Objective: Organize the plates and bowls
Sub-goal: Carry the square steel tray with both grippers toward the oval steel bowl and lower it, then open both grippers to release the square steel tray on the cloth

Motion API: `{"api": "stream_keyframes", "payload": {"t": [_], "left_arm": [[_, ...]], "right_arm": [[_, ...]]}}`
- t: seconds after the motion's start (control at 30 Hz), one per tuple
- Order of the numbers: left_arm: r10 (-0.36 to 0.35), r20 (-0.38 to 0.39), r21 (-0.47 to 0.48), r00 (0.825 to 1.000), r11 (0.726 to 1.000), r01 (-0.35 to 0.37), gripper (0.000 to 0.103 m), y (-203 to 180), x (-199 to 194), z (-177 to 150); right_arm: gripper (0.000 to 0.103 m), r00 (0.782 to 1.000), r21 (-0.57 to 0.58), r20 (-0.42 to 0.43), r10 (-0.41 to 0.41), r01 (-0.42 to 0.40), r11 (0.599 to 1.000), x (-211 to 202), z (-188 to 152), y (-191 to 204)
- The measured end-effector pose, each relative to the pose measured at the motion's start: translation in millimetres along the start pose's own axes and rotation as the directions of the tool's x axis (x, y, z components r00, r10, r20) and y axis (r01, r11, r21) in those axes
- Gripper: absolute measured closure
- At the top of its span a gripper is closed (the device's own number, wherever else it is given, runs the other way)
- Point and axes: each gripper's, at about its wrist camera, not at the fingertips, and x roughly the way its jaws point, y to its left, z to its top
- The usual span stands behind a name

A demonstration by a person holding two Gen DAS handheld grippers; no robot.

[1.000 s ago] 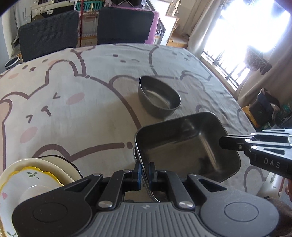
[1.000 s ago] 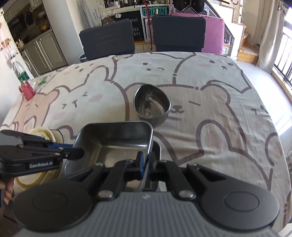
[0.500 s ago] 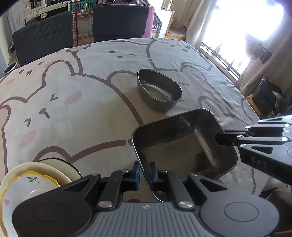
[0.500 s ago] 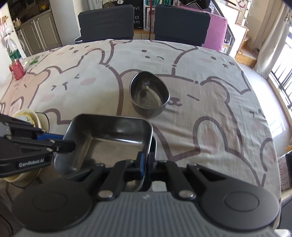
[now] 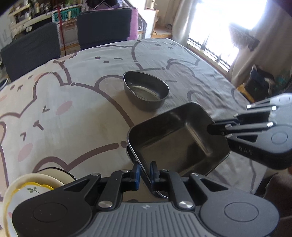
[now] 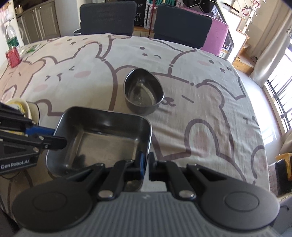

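Observation:
A square steel tray (image 5: 175,144) (image 6: 102,140) rests in a second square tray whose rim (image 5: 128,152) shows just under it, near the table's front edge. My left gripper (image 5: 145,171) (image 6: 58,136) is at the tray's left rim. Its jaws are opening, and the thin rim stands between the blue pads with a gap beside it. My right gripper (image 6: 146,165) (image 5: 209,128) is shut on the tray's right rim. An oval steel bowl (image 5: 146,91) (image 6: 144,94) stands alone farther back on the bear-print tablecloth (image 5: 73,102).
A stack of cream and yellow ceramic plates (image 5: 27,187) (image 6: 21,107) sits left of the trays. A red can (image 6: 12,57) and a bottle (image 6: 11,36) stand at the far left corner. Two dark chairs (image 6: 107,17) line the far edge.
The square tray has sunk a little and levelled onto the lower tray. The left pads have parted slightly from its rim. The right gripper stays clamped on it.

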Motion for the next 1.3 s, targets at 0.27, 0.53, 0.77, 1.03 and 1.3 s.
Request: {"api": "stream_keyframes", "payload": {"t": [0.27,0.53,0.77,1.03,1.3], "left_arm": [[0.021,-0.002,0.071,1.000,0.997,-0.021,0.089,-5,0,-2],[0.034,-0.015,0.129,0.999,0.991,-0.031,0.087,-13,3,-2],[0.045,-0.028,0.135,0.999,0.990,-0.041,0.084,-12,6,-1],[0.048,-0.045,0.130,0.998,0.991,-0.041,0.076,-10,10,-1],[0.046,-0.059,0.117,0.997,0.992,-0.039,0.072,-6,14,-1]], "right_arm": [[0.097,1.000,-0.017,-0.011,0.006,-0.006,1.000,2,0,2],[0.096,0.999,-0.031,-0.038,-0.009,0.007,0.999,6,-1,1],[0.095,0.998,-0.049,-0.056,-0.012,0.009,0.999,10,-1,5],[0.088,0.996,-0.058,-0.082,-0.021,0.016,0.998,19,0,1],[0.082,0.995,-0.034,-0.101,0.011,-0.015,0.999,30,3,-8]]}}
